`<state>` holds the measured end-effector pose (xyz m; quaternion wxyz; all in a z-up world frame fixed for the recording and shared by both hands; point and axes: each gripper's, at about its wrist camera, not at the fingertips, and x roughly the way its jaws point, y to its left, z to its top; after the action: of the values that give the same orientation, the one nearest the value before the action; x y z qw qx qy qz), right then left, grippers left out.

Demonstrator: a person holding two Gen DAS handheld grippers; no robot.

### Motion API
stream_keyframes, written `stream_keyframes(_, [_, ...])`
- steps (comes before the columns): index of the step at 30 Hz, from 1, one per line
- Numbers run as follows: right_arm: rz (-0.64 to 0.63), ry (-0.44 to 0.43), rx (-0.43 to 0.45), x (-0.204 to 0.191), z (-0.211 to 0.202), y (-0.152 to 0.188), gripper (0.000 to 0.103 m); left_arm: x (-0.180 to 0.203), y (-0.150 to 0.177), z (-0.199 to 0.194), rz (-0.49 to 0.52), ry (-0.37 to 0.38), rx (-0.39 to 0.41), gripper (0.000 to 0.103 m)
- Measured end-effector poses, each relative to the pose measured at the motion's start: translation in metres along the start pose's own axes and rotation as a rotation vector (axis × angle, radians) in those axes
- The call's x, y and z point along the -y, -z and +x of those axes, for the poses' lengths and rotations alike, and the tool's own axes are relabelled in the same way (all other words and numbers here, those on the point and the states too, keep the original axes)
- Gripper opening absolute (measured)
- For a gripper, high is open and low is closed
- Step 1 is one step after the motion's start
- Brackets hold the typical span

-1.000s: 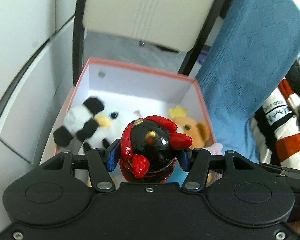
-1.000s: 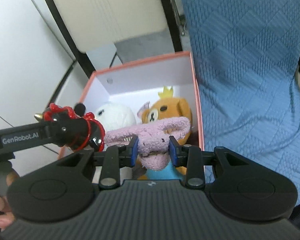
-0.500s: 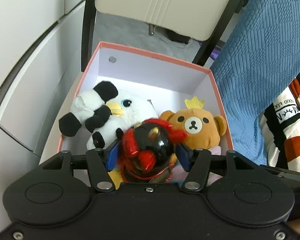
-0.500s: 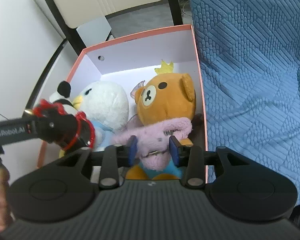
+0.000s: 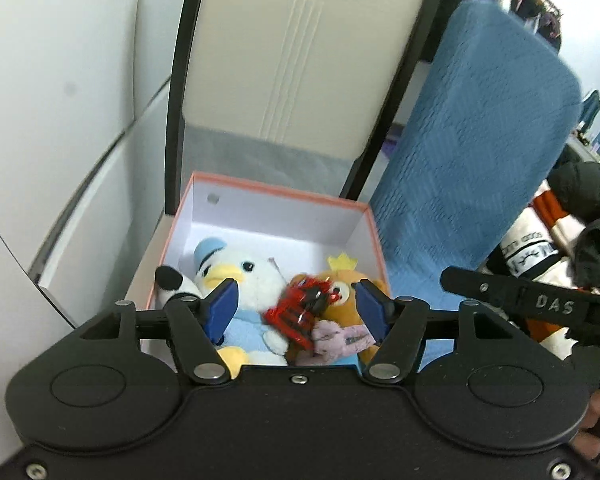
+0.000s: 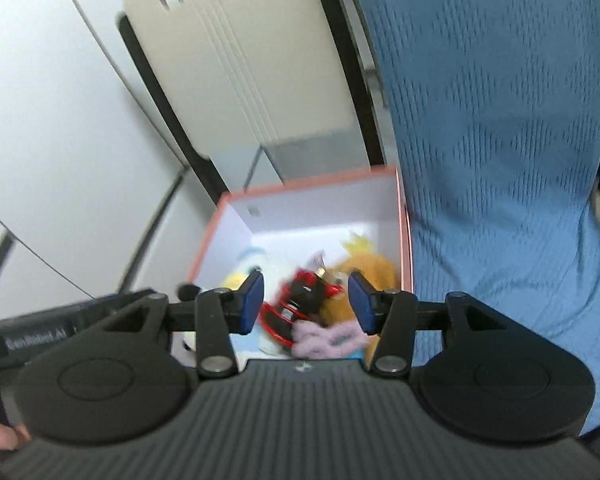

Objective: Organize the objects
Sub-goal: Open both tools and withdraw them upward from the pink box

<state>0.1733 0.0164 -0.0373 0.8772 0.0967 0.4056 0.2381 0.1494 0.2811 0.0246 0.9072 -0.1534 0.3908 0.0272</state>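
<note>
Motion blur smears the right wrist view, yet both the left hand-held gripper [image 5: 294, 309] and right hand-held gripper [image 6: 305, 302] show blue pads spread wide, holding nothing. Below them, an orange-rimmed cardboard box [image 5: 268, 192] holds a fluffy white plush duck [image 5: 244, 276], a glossy red-and-black toy figure [image 5: 302, 312], a crowned orange plush bear [image 5: 342, 284] and a fuzzy pink plush [image 5: 340, 338], their lower halves cut off by the gripper body
</note>
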Motion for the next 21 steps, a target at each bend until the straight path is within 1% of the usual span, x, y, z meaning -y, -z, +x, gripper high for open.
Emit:
stream_keyframes(5, [-0.028,-0.025,0.074,-0.009,-0.049,-0.002,0.050,0.013,0.003,-0.035,0.027,0.008,0.037,0.067])
stream_keyframes(7, [-0.027,-0.030,0.088,-0.009,-0.063,0.004,0.050,0.021,0.008,-0.047,0.060,0.022,0.044,0.068])
stream_keyframes(9, [-0.020,-0.043,0.089,-0.006,-0.074,0.011,0.050,0.028,0.016,-0.057,0.082,0.025,0.046,0.071])
stream_keyframes(14, [0.012,-0.044,0.065,0.001,-0.092,0.038,0.050,0.035,0.037,-0.077,0.106,0.038,0.035,0.072])
stream_keyframes(18, [0.012,-0.037,0.052,0.000,-0.102,0.059,0.050,0.027,0.051,-0.088,0.084,0.037,0.025,0.075])
stream_keyframes(21, [0.004,-0.023,0.043,-0.003,-0.106,0.071,0.051,0.016,0.058,-0.088,0.054,0.023,0.013,0.077])
